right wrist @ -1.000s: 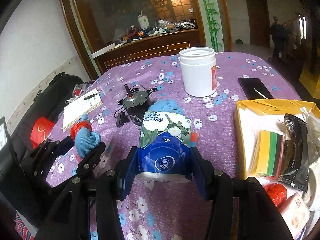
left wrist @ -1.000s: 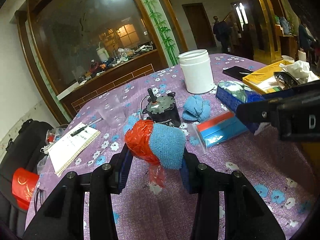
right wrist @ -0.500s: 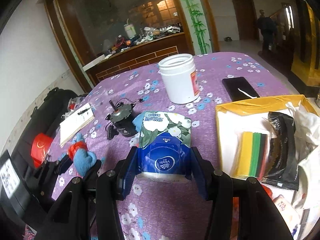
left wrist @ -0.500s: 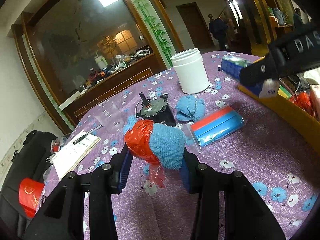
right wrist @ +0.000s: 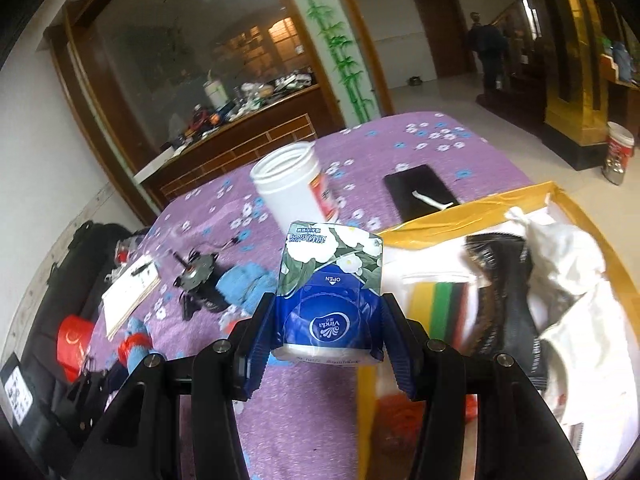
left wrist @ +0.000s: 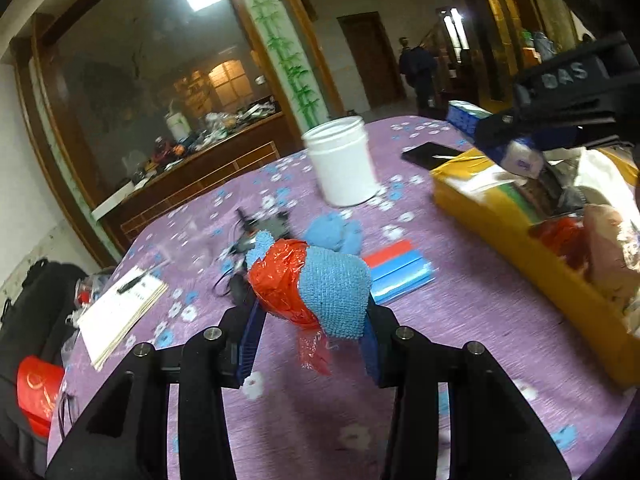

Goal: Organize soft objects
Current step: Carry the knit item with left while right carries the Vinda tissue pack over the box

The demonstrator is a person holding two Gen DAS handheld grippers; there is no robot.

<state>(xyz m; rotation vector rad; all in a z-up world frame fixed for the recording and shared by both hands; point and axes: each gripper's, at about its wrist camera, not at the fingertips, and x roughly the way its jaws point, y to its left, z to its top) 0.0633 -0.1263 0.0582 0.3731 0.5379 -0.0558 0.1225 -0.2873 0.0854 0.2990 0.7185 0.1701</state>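
The yellow cardboard box point(right wrist: 472, 224) at the table's right edge already holds several soft items. The right tongs point(right wrist: 328, 336) grip a blue Vinda tissue pack point(right wrist: 330, 280) at its rim; the left tongs point(left wrist: 312, 316) clench a blue towel bundle wrapped in red plastic point(left wrist: 316, 284), unplaced. A loose blue cloth point(left wrist: 334, 232) remains mid-table.

blue cloth roll point(left wrist: 334, 294) (red-wrapped), tissue pack point(right wrist: 329, 288)

Motor point(left wrist: 260, 232) behind cloth bundle point(left wrist: 316, 288) blurred; yellow box point(right wrist: 552, 200) cut off right.
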